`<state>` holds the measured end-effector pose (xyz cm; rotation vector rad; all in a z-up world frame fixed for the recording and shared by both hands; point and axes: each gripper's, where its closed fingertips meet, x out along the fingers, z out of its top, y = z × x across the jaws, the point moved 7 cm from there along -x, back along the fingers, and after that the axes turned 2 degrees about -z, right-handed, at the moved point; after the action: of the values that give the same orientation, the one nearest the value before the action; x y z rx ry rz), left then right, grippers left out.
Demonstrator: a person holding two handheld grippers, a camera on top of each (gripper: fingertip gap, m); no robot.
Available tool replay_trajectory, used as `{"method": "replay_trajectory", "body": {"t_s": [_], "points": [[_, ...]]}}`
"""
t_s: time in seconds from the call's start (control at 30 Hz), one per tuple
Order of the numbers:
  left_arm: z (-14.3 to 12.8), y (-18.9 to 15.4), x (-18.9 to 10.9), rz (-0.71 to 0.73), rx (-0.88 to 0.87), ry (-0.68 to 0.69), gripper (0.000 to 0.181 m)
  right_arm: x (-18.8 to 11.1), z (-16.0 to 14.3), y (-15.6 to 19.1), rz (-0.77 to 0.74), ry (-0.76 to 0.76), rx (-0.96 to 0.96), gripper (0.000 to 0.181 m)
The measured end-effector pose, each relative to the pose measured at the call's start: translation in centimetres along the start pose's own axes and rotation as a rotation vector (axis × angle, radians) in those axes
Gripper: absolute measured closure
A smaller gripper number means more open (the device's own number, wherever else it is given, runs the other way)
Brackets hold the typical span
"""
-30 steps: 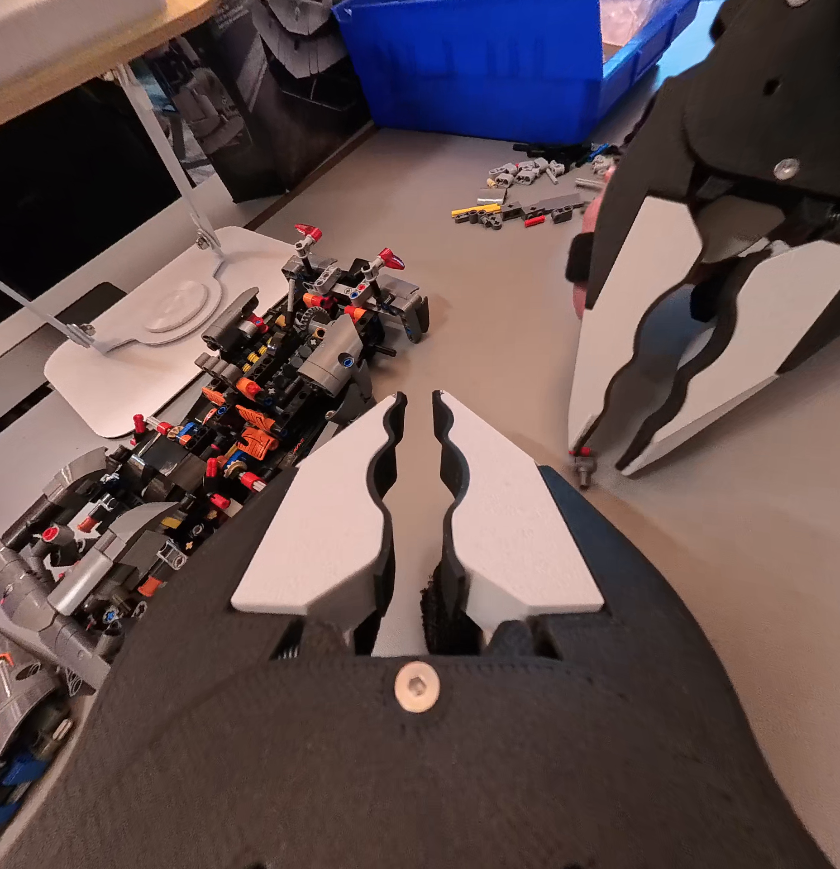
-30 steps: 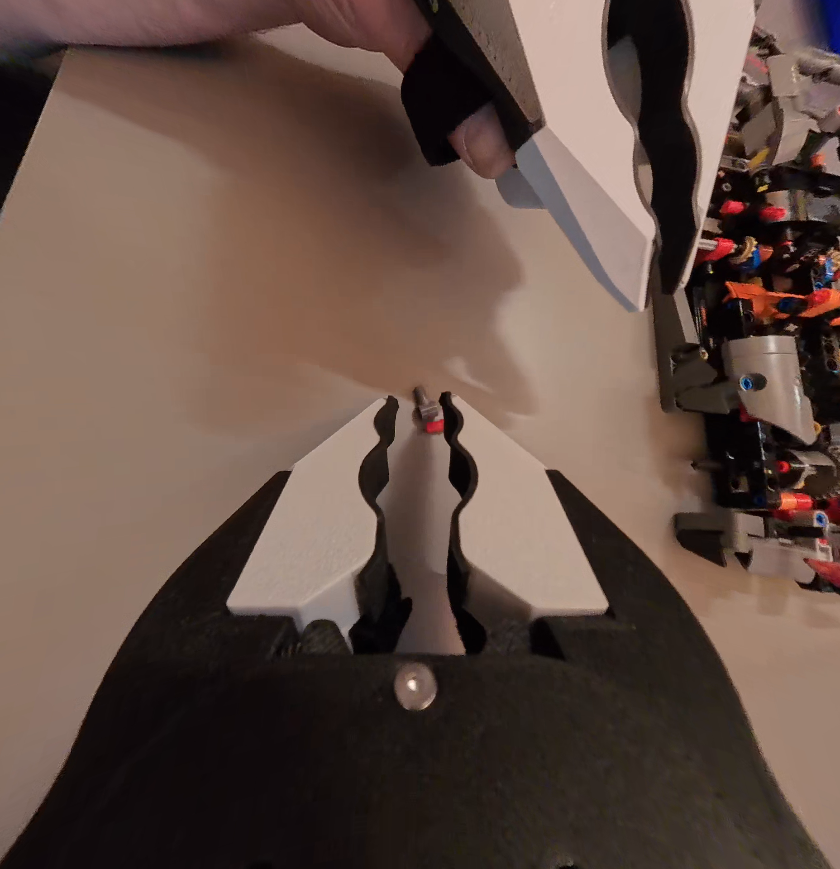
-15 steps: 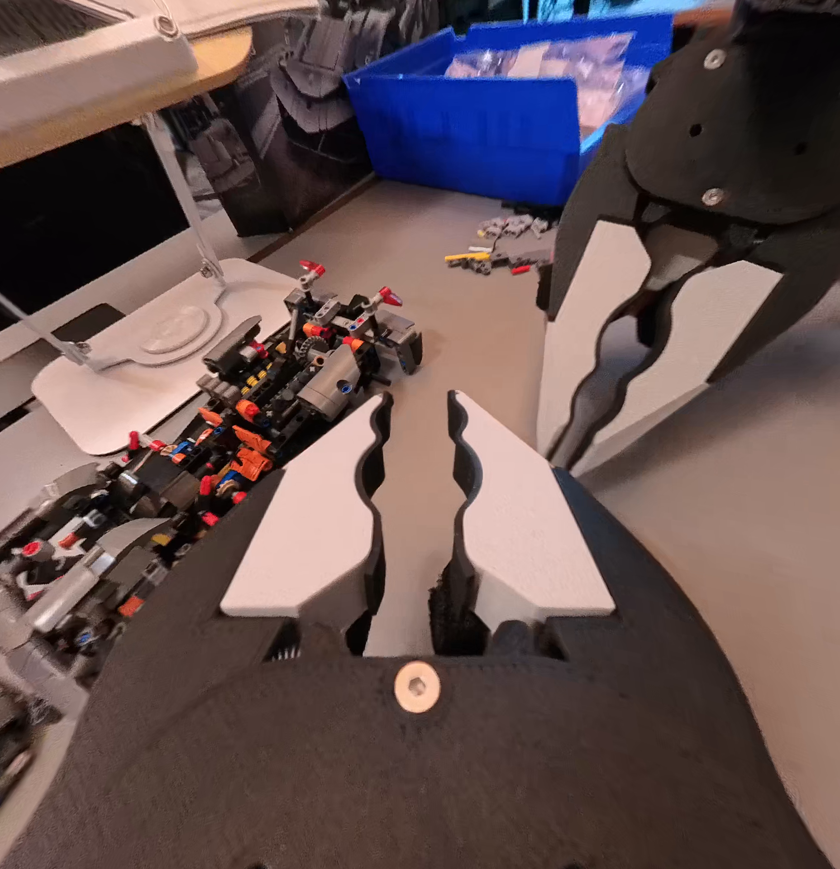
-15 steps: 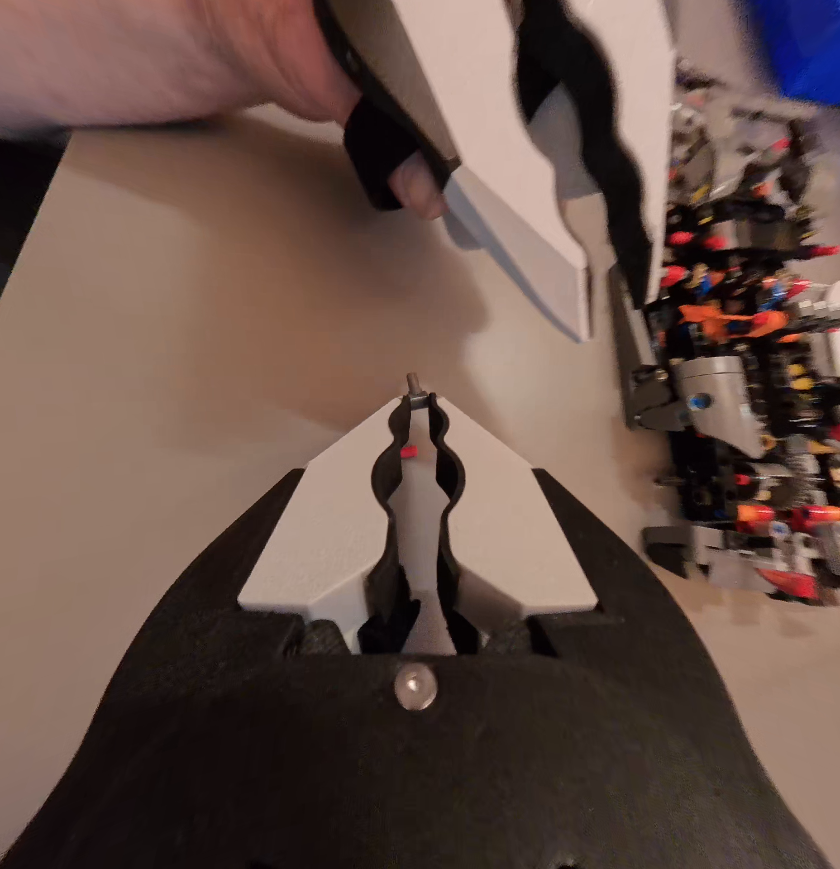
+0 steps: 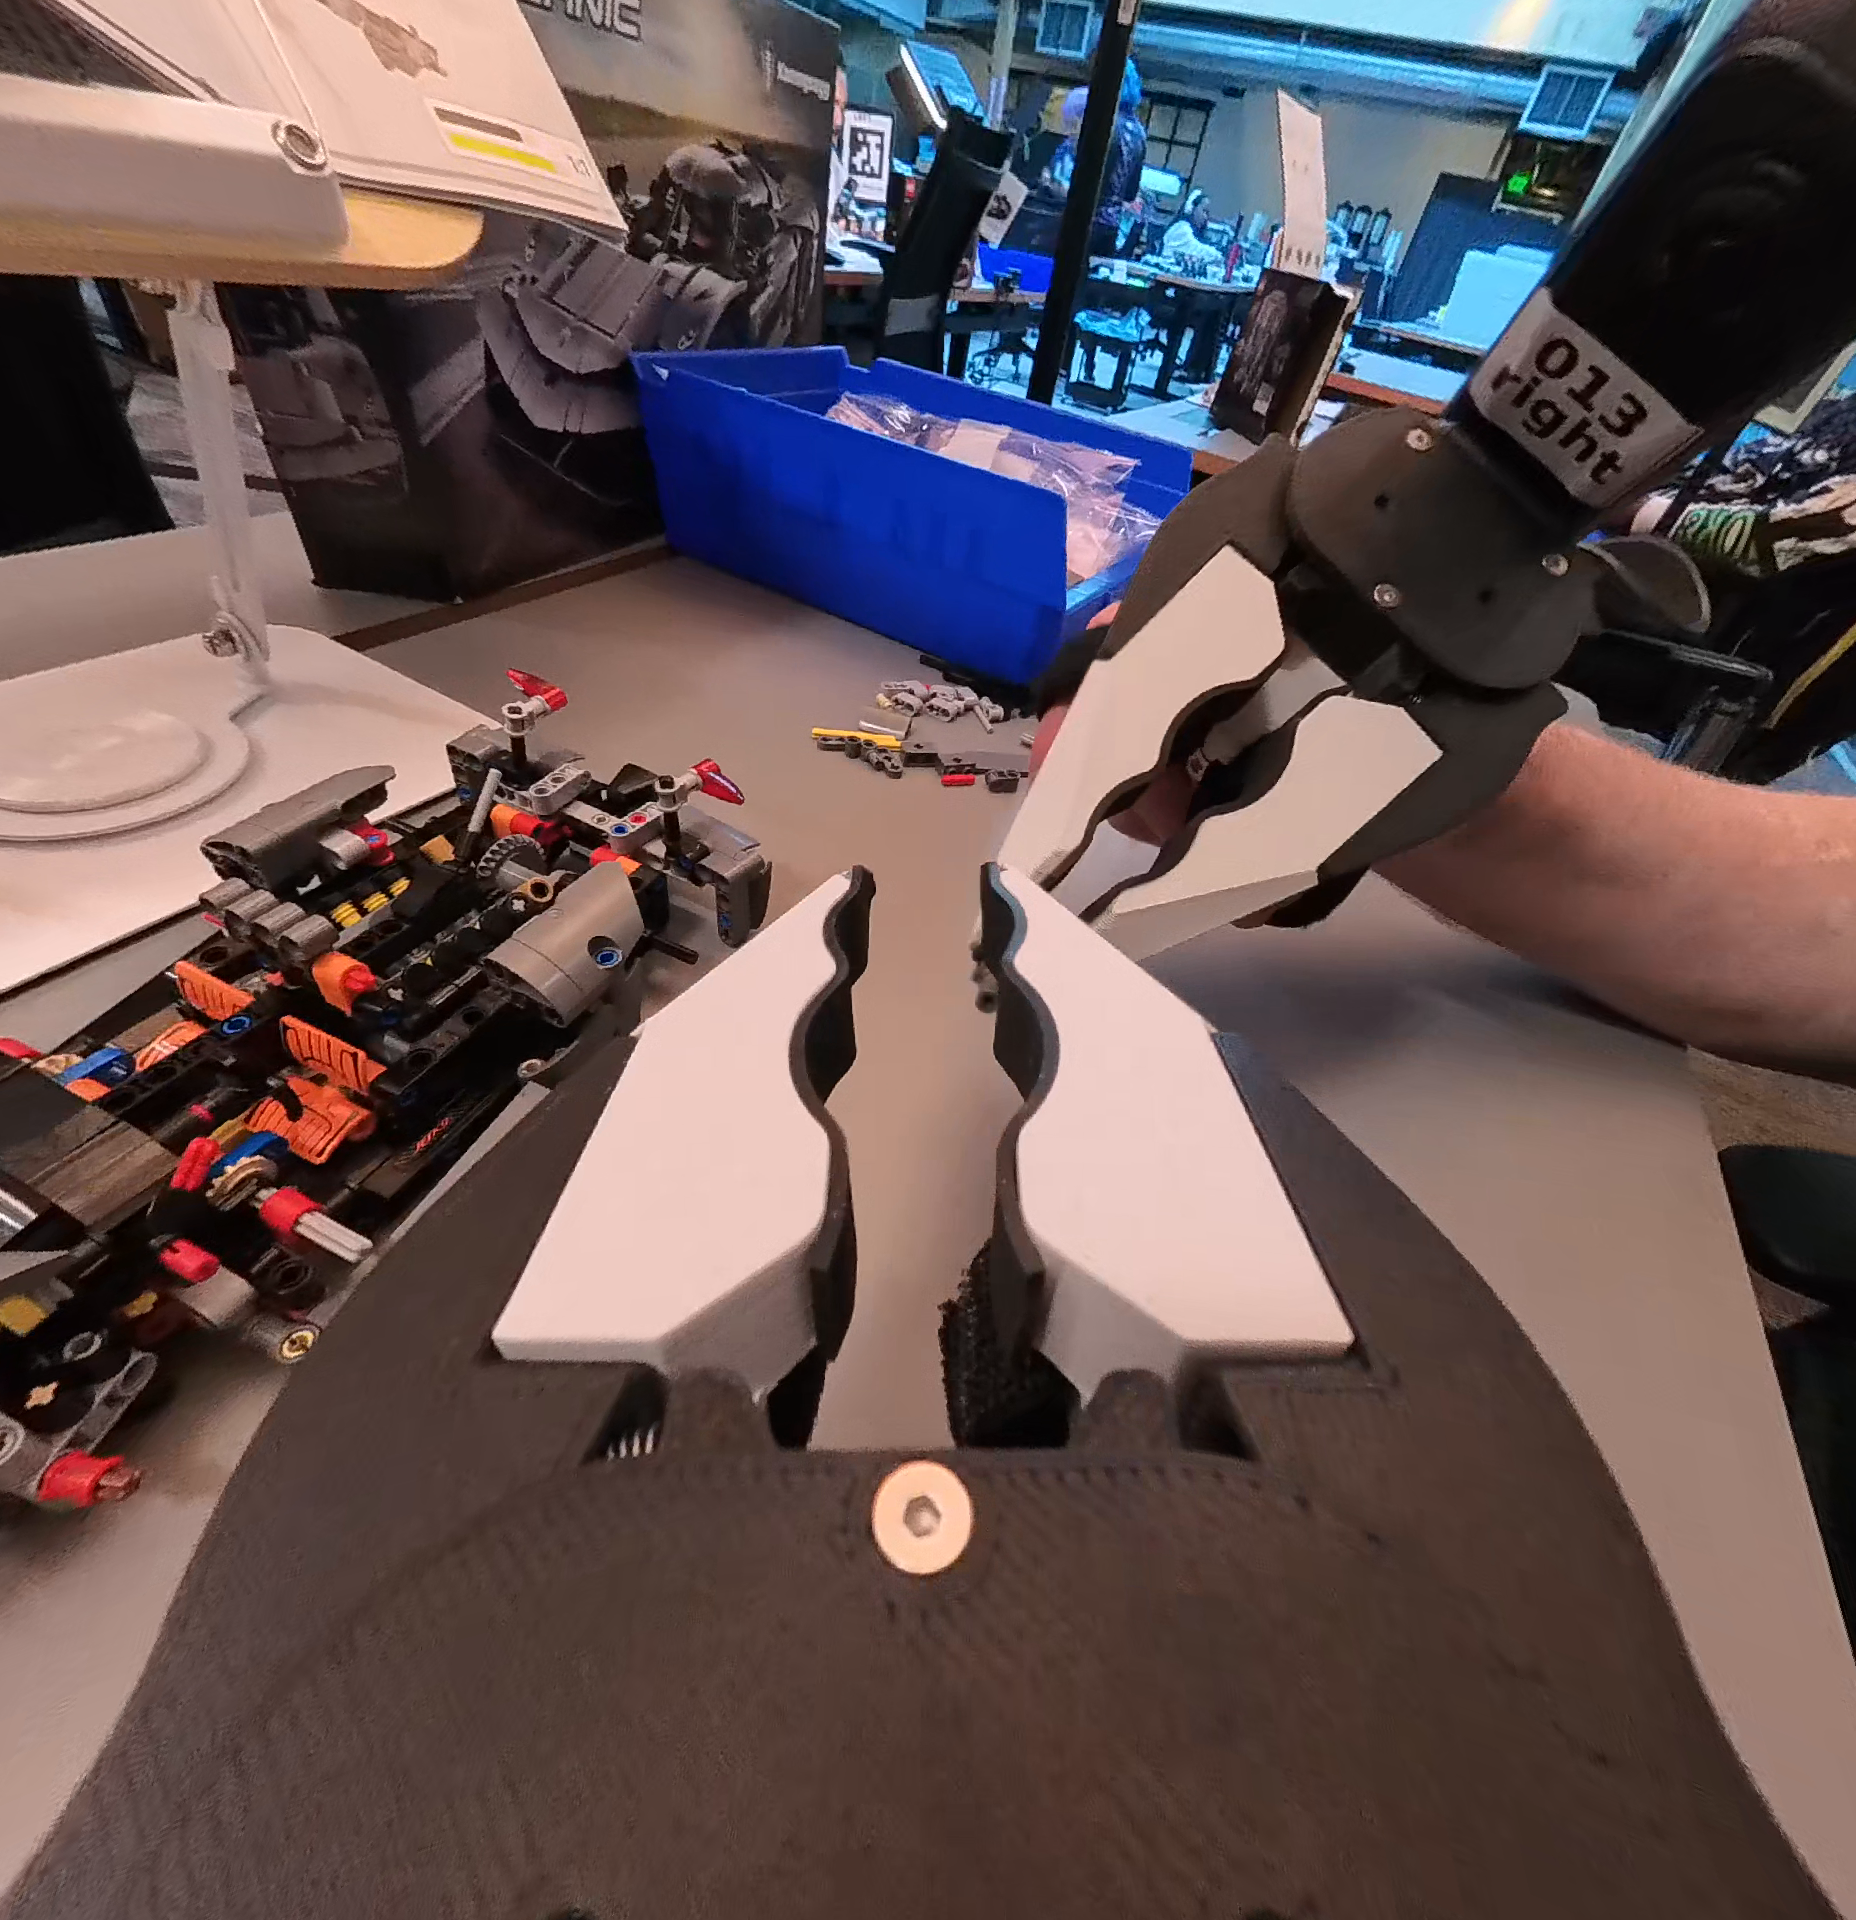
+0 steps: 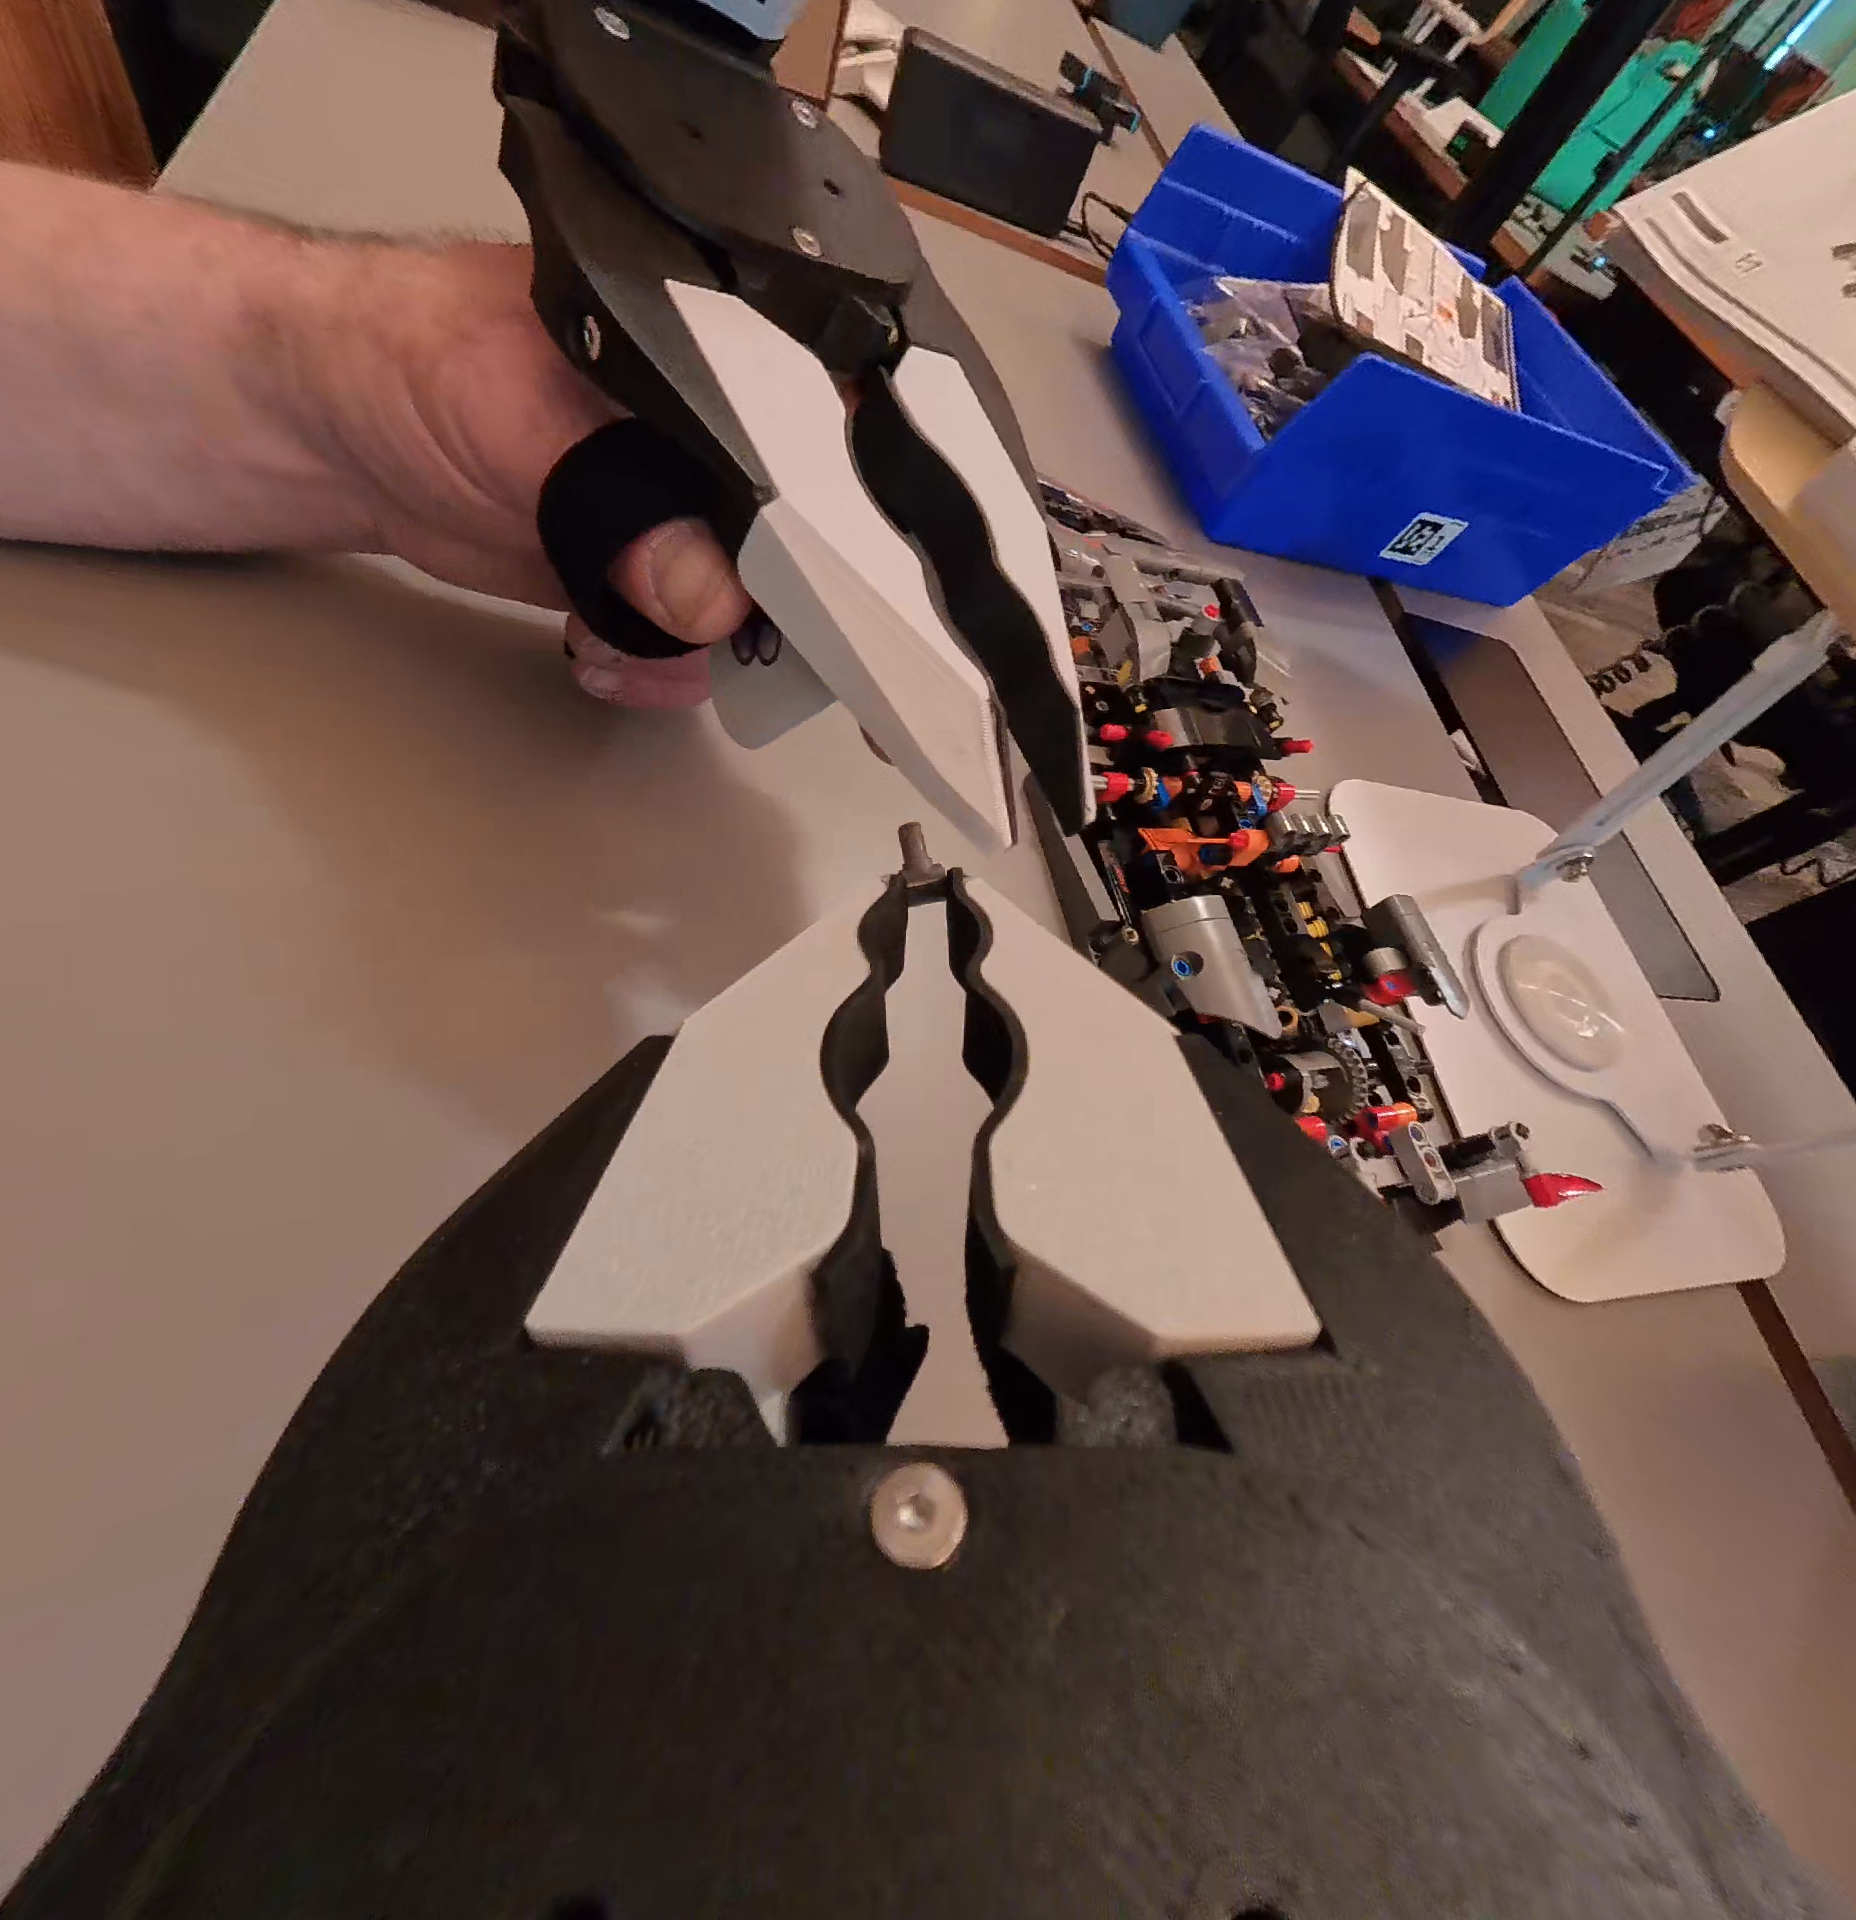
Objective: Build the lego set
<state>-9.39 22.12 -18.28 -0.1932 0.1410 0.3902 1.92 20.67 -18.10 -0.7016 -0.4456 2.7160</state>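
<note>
A long, part-built lego vehicle point(image 5: 436, 987) in black, grey, orange and red lies on the grey table, left of my left gripper point(image 5: 926, 891). The left gripper is open and empty, held above the table. My right gripper point(image 6: 919, 883) is shut on a small grey pin piece point(image 6: 915, 847), whose stub pokes out past the tips. The two grippers point at each other, tips close but apart. The right gripper shows in the left wrist view point(image 5: 1069, 899). The left gripper shows in the right wrist view point(image 6: 1038, 816), with the vehicle point(image 6: 1236, 935) to its right.
A blue bin point(image 5: 903, 520) with bagged parts stands at the back, with a small pile of loose pieces point(image 5: 924, 727) in front of it. A white stand base point(image 5: 124, 748) sits behind the vehicle and carries an instruction booklet point(image 5: 436, 104) overhead. A person's forearm point(image 5: 1682, 904) comes in from the right. The tips of both grippers are at nearly the same place.
My right gripper closed on the small pin lying on the table and lifted it. Both grippers rose and tilted up. The left gripper opened a little wider.
</note>
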Motion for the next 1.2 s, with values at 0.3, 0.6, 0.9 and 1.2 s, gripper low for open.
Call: {"method": "replay_trajectory", "body": {"t_s": [0.3, 0.6, 0.9, 1.2], "points": [[0.7, -0.2, -0.5, -0.113, -0.101, -0.098, 0.16, -1.3, 0.9, -0.4, -0.006, -0.054, -0.02, 0.175], [0.5, -1.1, -0.1, -0.121, 0.005, -0.045, 0.16, -1.2, 0.7, -0.7, -0.023, -0.083, 0.018, 0.175], [0.2, -0.6, -0.1, -0.171, -0.097, -0.045, 0.168, -1.7, 0.6, -0.9, -0.068, -0.099, -0.025, 0.175], [0.2, -0.9, 0.1, -0.24, -0.135, -0.057, 0.175, -2.0, 0.8, -0.7, -0.101, -0.108, -0.09, 0.175]]}}
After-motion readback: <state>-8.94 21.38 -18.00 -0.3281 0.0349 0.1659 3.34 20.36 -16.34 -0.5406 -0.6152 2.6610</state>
